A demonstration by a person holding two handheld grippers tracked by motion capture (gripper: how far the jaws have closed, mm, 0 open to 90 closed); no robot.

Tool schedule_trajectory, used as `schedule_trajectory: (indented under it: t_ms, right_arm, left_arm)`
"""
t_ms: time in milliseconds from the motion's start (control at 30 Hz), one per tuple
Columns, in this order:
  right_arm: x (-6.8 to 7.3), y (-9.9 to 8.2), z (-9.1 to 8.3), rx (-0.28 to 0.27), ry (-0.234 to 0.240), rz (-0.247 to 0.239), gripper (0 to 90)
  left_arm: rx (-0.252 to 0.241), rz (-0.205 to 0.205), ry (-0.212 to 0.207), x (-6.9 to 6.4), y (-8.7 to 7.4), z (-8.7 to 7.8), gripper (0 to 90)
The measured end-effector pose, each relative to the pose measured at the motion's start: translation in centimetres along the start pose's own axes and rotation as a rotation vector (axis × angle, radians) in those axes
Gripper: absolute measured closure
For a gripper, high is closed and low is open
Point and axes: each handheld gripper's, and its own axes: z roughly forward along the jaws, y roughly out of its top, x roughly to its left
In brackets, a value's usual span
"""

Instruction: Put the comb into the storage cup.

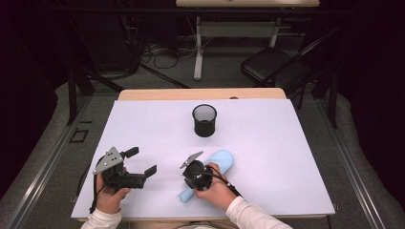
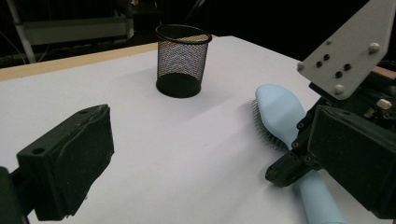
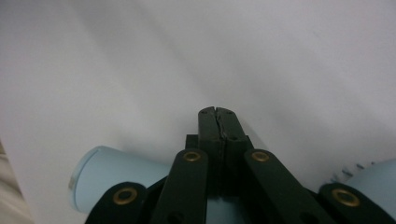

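In the high view the right tongs [image 1: 190, 168] and hand [image 1: 217, 188] cover the middle of the brush [image 1: 220, 161], hiding its bristles. The right gripper view shows the brush handle's end [image 3: 100, 175] and a bit of the head [image 3: 373, 179], the rest lying under the linkage or past the edges. The left gripper view crops the handle's end [image 2: 322, 200] and one left pad [image 2: 70, 168].

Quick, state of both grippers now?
Left gripper: open, holding nothing.
Right gripper: shut, nothing between its jaws, above the light blue hairbrush.
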Motion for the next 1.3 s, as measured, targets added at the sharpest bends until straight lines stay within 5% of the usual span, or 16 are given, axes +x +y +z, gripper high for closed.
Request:
schedule_trajectory:
  t_ms: [500, 1300]
  right_arm:
    - [0.7, -2.9, -2.0, 0.000, -0.020, -0.036, 90.0]
    - [-1.9, -7.1, -5.2, -0.024, -0.064, 0.053, 90.0]
  left_arm:
    - [0.003, 0.000, 0.004, -0.1, 0.0, 0.0, 0.3]
    - [0.001, 0.006, 0.014, -0.1, 0.0, 0.0, 0.4]
